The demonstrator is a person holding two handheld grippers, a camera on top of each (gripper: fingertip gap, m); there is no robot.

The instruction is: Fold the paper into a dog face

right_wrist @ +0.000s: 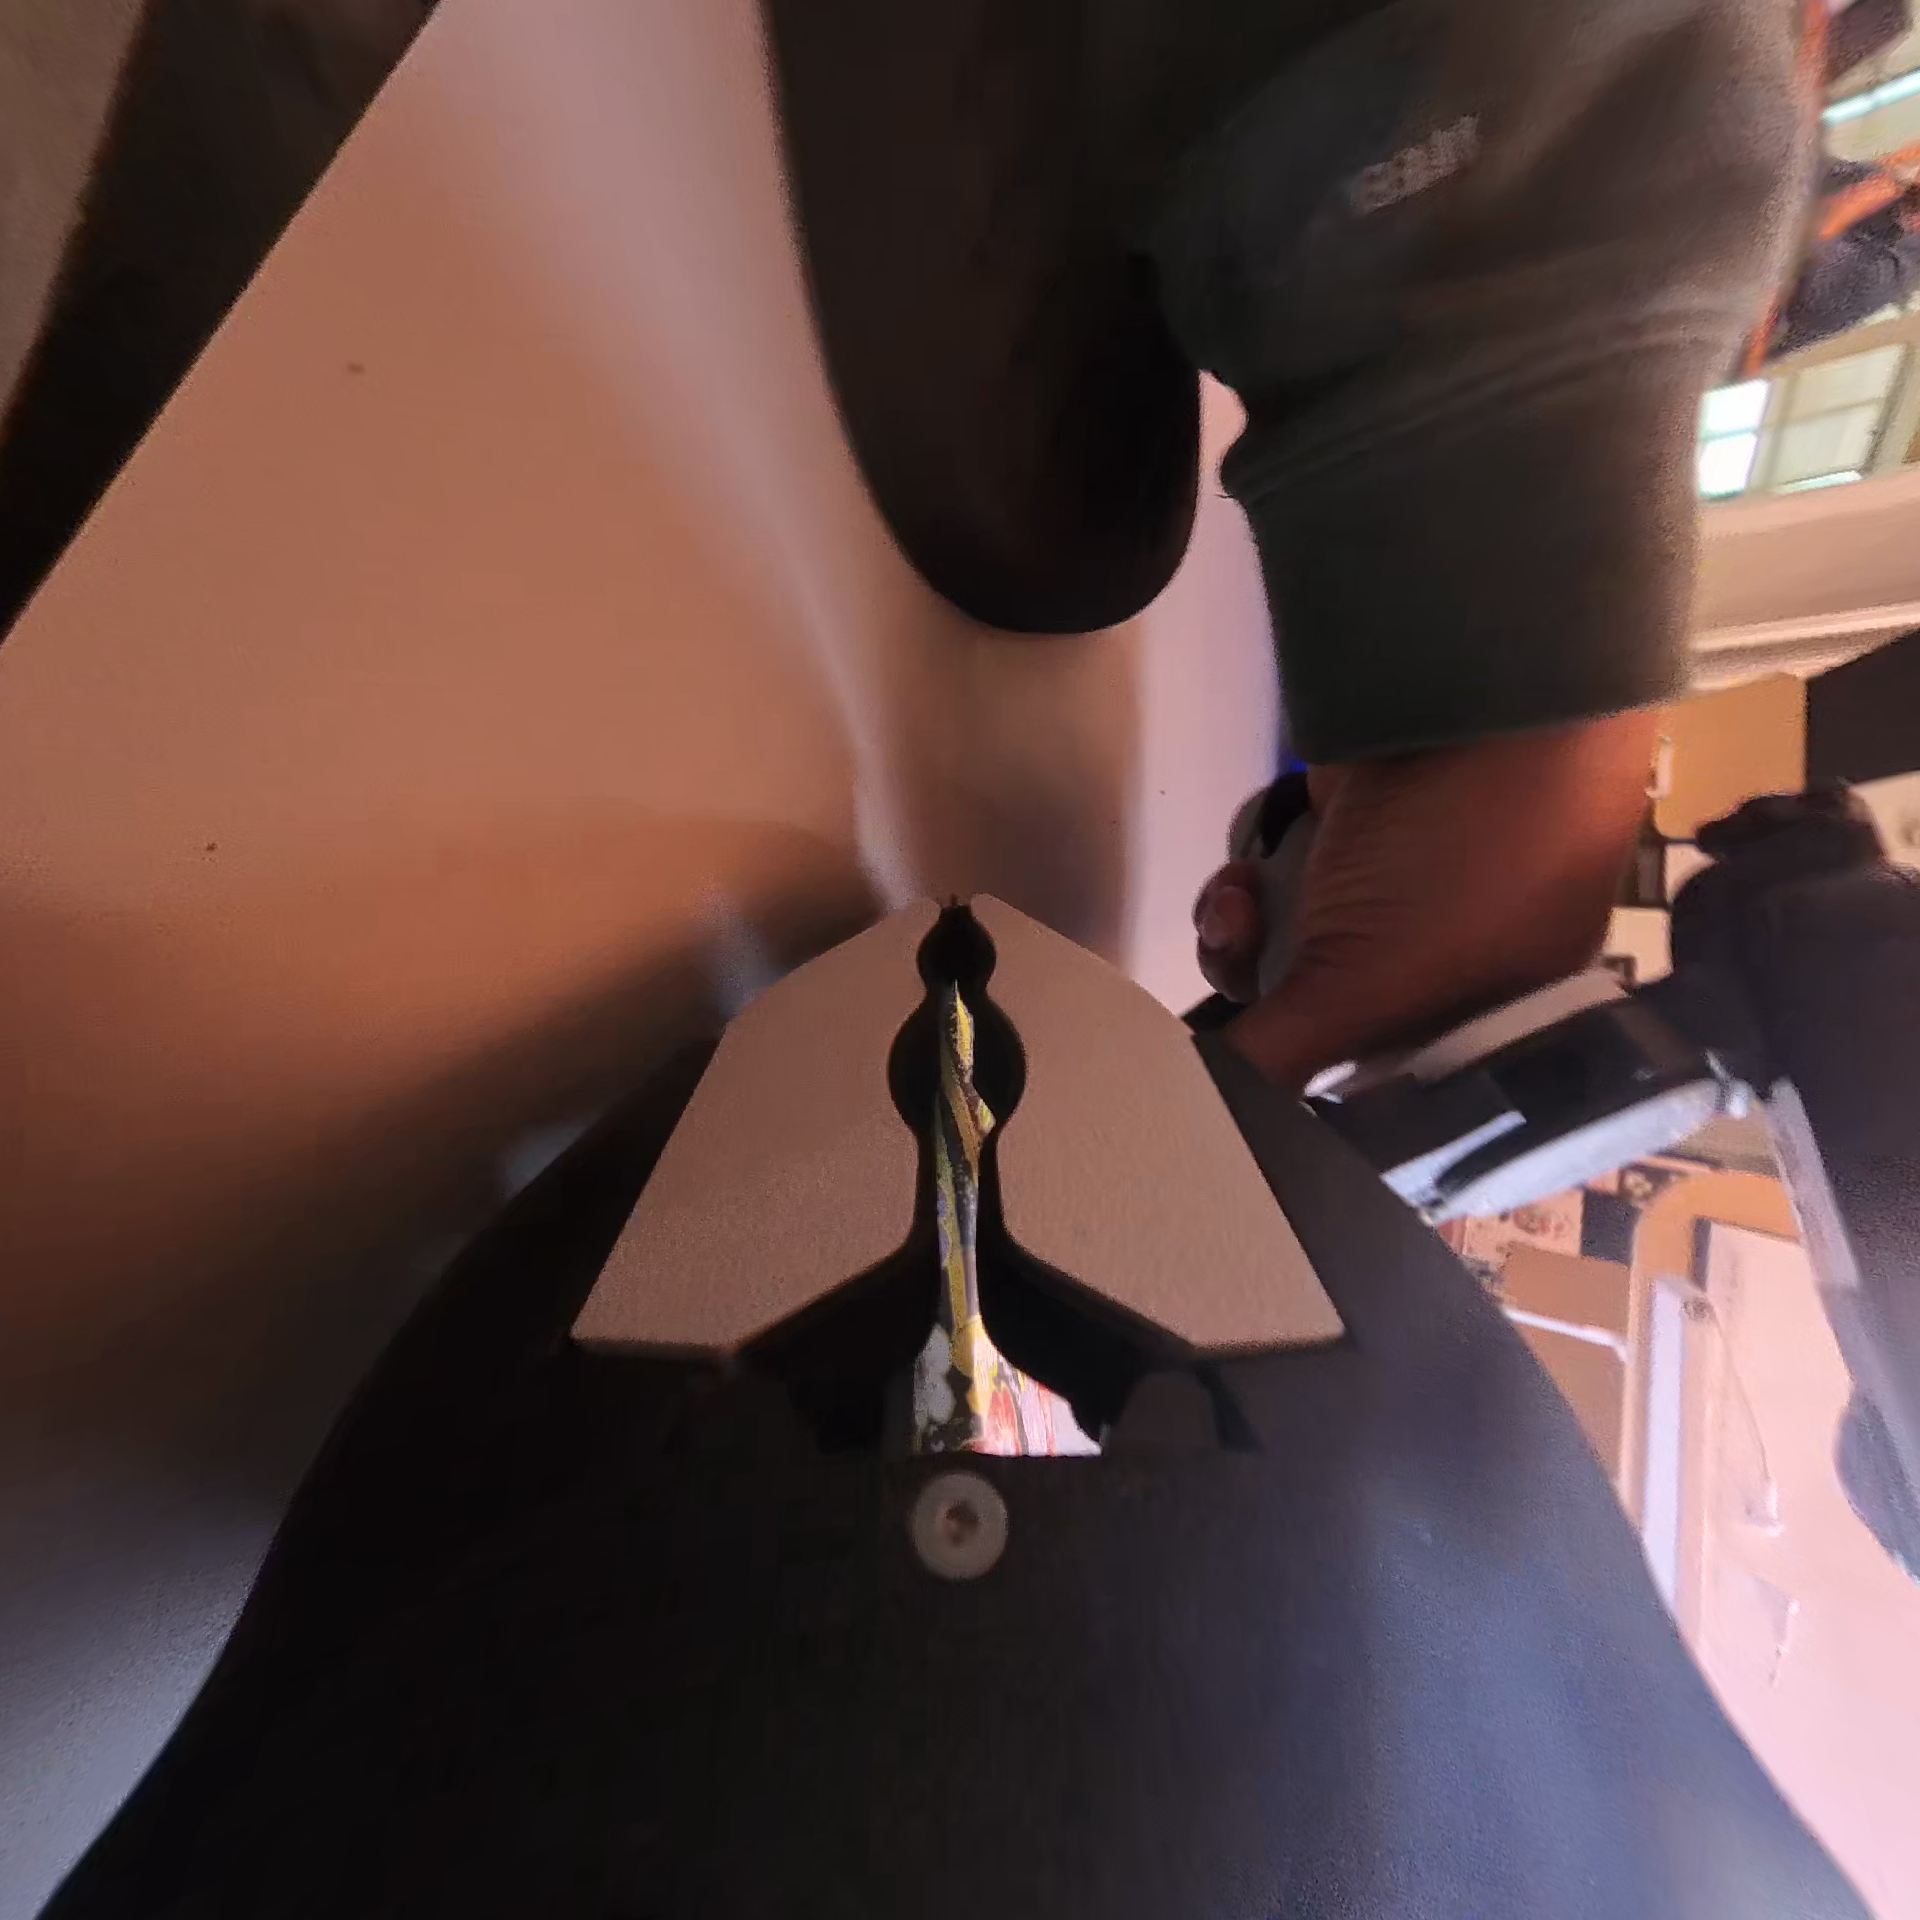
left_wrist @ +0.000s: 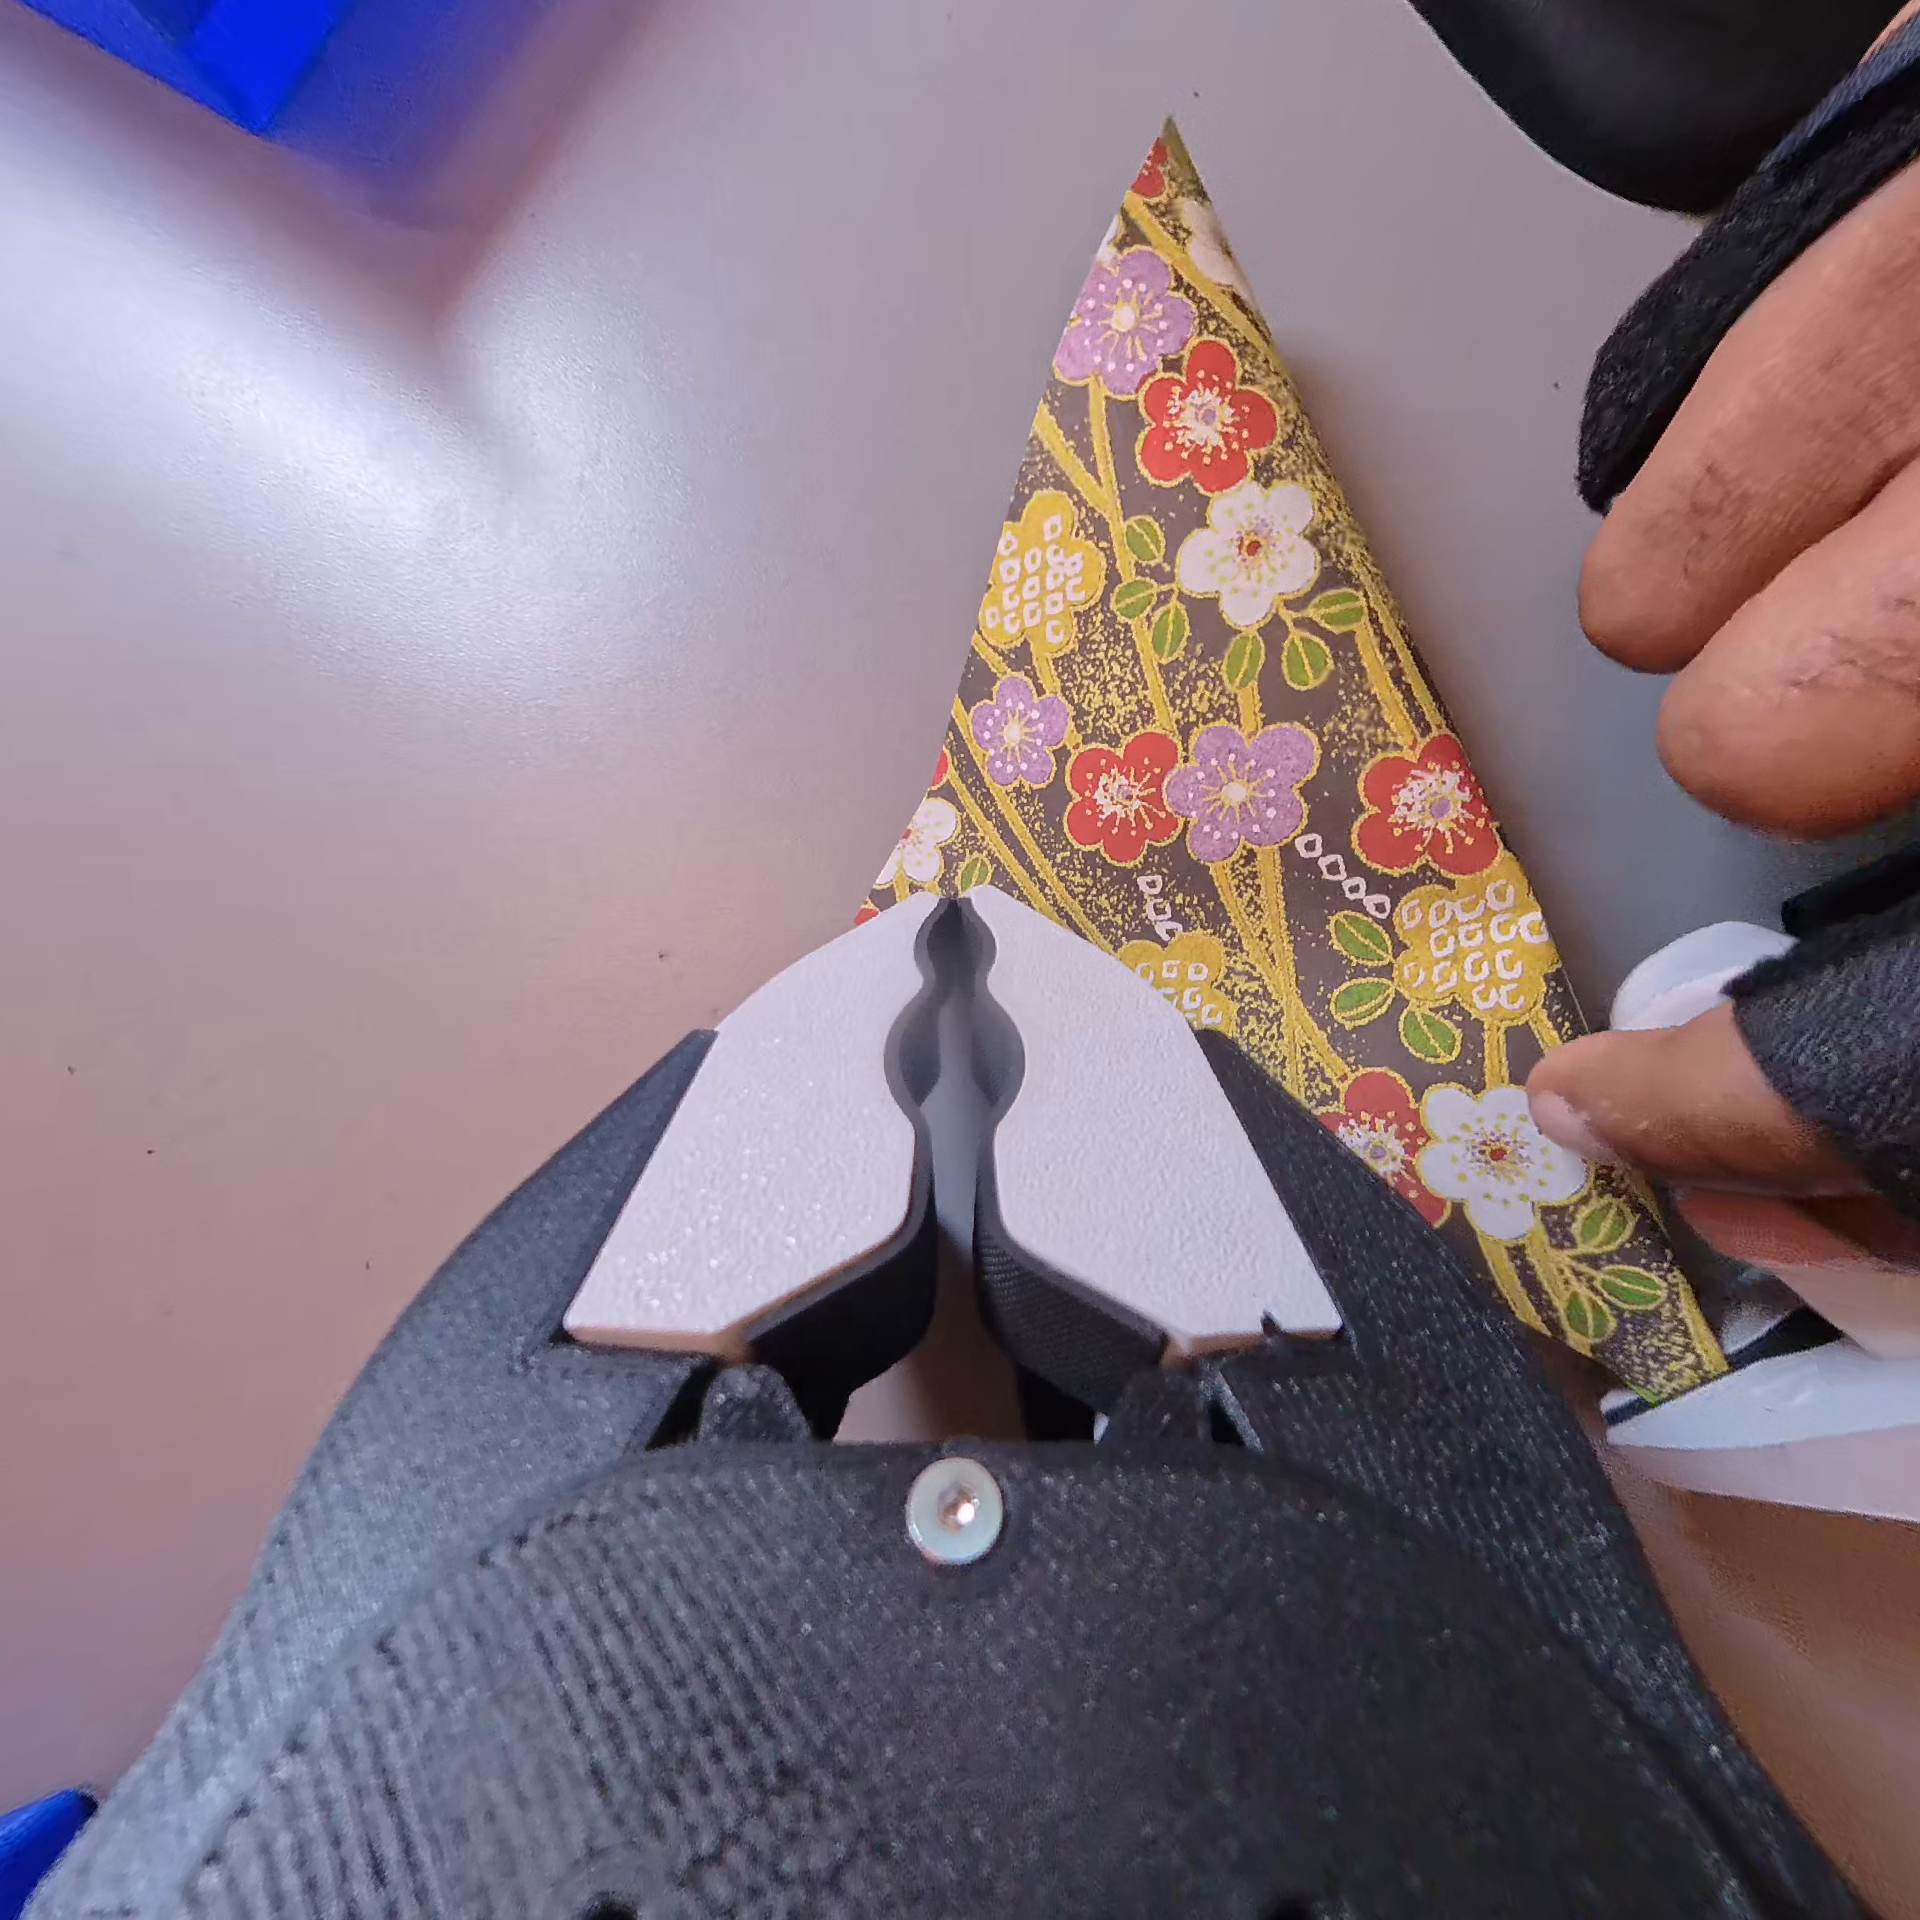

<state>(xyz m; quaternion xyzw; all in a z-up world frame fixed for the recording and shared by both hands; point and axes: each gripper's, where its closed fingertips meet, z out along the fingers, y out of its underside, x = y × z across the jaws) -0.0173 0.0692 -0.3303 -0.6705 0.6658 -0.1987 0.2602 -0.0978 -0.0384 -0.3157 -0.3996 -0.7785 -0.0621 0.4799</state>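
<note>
Floral origami paper (left_wrist: 1236, 665), folded triangular, lies on the grey surface (left_wrist: 468, 623); left hand-held gripper (left_wrist: 956, 906) closed at its edge, apparently empty; right hand-held gripper (right_wrist: 954, 914) pinches the paper.

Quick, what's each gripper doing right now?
Left gripper: shut, tips pressing on the floral paper, nothing between them.
Right gripper: shut on the floral paper.

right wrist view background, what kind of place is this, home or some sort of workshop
Probably a workshop or lab rather than a home, though the background is blurred. Cardboard boxes are stacked at the right edge, windows sit above them, and the work surface is a plain grey table with a blue bin.
</note>
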